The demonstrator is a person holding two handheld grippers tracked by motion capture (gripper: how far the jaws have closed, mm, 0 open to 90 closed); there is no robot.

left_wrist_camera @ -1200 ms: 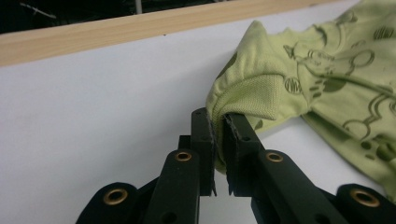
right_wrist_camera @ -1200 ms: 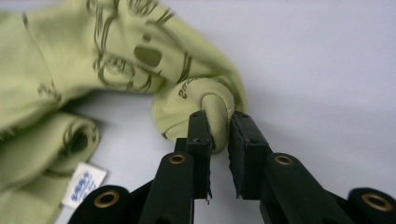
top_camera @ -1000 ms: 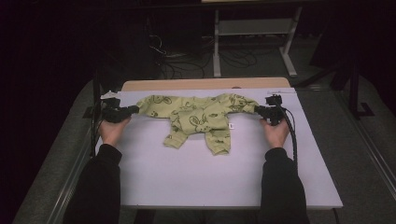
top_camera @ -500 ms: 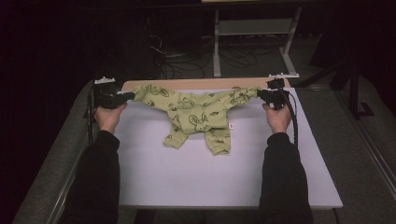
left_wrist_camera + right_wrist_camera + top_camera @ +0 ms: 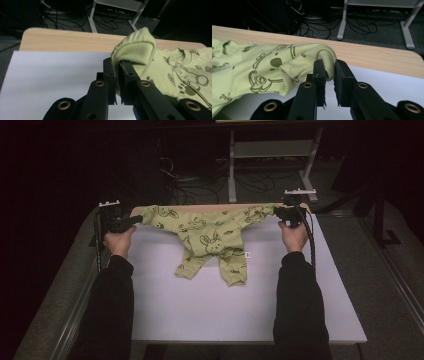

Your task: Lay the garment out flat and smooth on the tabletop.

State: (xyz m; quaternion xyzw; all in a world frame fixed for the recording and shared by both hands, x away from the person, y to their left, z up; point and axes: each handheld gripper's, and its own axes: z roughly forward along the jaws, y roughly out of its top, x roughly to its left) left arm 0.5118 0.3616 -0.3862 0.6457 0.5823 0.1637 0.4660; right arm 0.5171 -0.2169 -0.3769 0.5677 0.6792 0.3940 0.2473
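Both sleeves now lifted, drawn toward counter's [image 5: 200,315] far edge; my left gripper [image 5: 134,220] and right gripper [image 5: 280,215] each pinching a cuff of the romper [image 5: 212,237], stretched for spreading.

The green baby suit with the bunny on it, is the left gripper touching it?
Touching. The left gripper view shows the left gripper with its jaws pinched on the ribbed cuff of the green baby suit, the fabric caught between them.
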